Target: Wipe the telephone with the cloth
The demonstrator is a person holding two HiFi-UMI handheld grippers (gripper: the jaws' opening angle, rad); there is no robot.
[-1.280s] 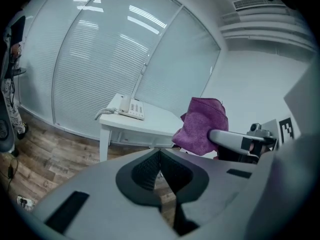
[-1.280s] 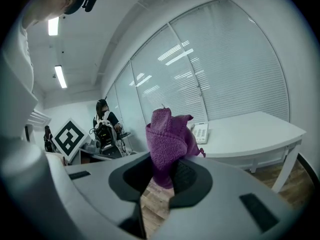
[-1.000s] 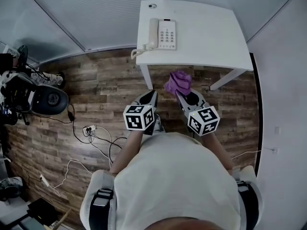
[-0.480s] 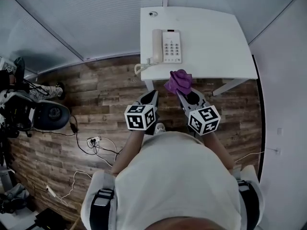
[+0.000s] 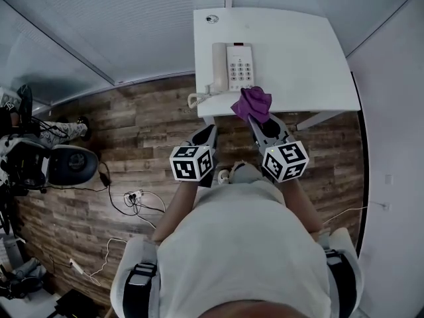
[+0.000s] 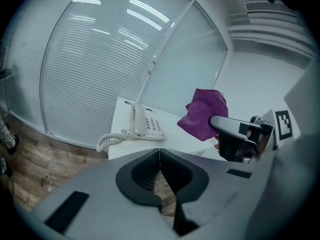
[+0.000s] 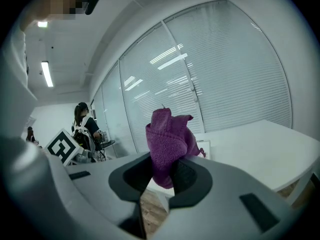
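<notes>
A cream telephone (image 5: pixel 232 67) with a coiled cord lies on the white table (image 5: pixel 298 52), near its front left edge; the left gripper view shows the telephone (image 6: pixel 145 123) too. My right gripper (image 5: pixel 257 116) is shut on a bunched purple cloth (image 5: pixel 252 103), held just over the table's front edge, close to the phone's near end. In the right gripper view the cloth (image 7: pixel 167 144) sticks up between the jaws. My left gripper (image 5: pixel 207 132) is shut and empty, over the floor in front of the table.
Wood floor (image 5: pixel 146 131) lies below the grippers. Cables and a power strip (image 5: pixel 130 196) trail on the floor at left, beside an office chair (image 5: pixel 63 164). Blinds-covered glass walls stand behind the table. A person (image 7: pixel 85 124) stands far off.
The table and phone have come nearer. My right gripper with the cloth has moved from in front of the table up to its front edge by the phone.
</notes>
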